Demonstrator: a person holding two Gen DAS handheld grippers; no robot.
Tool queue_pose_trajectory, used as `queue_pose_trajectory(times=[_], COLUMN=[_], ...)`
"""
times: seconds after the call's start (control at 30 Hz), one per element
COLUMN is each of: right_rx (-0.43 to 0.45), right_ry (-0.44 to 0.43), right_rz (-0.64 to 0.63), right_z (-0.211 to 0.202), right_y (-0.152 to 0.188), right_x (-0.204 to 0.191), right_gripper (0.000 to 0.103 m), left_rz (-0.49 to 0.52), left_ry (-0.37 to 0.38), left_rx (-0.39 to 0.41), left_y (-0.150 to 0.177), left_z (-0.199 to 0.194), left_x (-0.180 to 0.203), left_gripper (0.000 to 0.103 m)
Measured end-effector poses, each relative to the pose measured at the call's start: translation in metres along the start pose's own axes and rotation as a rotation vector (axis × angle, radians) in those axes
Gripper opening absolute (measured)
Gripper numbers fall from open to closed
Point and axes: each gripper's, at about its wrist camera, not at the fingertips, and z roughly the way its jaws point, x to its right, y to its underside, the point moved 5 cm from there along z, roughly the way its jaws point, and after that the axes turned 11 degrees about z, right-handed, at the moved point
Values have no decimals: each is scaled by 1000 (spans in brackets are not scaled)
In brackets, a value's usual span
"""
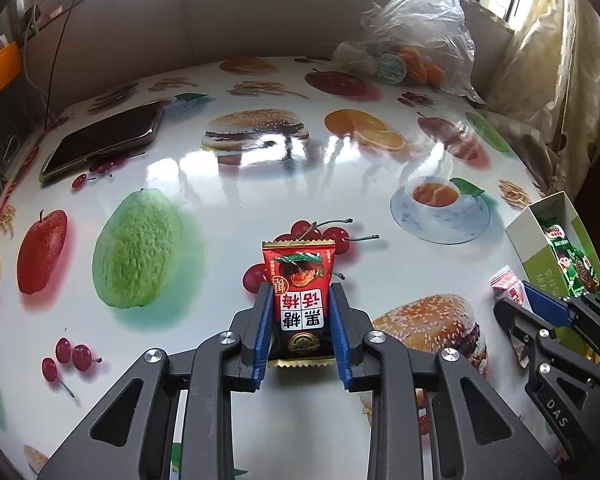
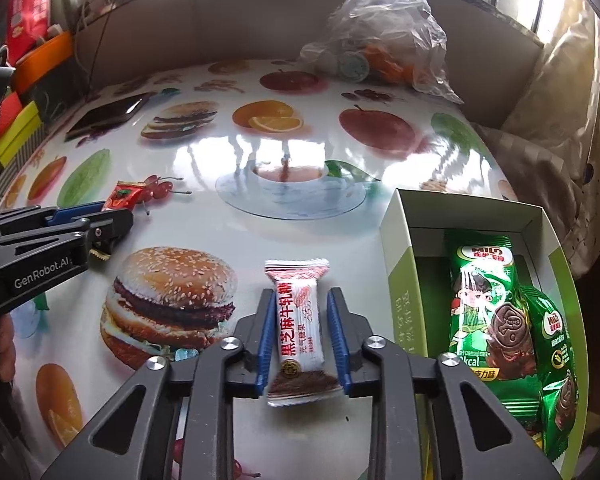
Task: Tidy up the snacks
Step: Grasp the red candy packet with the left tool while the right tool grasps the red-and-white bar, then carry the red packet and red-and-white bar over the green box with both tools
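Note:
A red candy packet (image 1: 300, 276) lies flat on the fruit-print table (image 1: 260, 184), and my left gripper (image 1: 301, 288) is shut on it, the blue pads against its two long edges. A white-and-red nougat bar (image 2: 300, 328) lies between the fingers of my right gripper (image 2: 302, 292), which stands open with a thin gap on each side of the wrapper. Right of it is an open white-and-green box (image 2: 400, 280) holding green Milo packets (image 2: 488, 300). In the right wrist view my left gripper (image 2: 100, 224) shows at the left with the red packet (image 2: 126, 194).
A dark phone (image 1: 104, 140) lies at the table's back left. A clear plastic bag (image 1: 412, 40) with oranges stands at the back right. Coloured boxes (image 2: 16, 128) line the left edge, and crumpled fabric (image 2: 540, 160) lies off the right edge.

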Motion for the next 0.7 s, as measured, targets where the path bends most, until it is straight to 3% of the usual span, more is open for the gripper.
queue_pose_trajectory(times=[0.7], right_rx=[10], right_ry=[-35], right_rz=[41], right_z=[-6], right_y=[4], right_x=[-2], right_gripper=[18], left_rz=[-4], left_ry=[-5], left_rx=[24], left_y=[9], left_z=[-17], left_x=[3], left_gripper=[25])
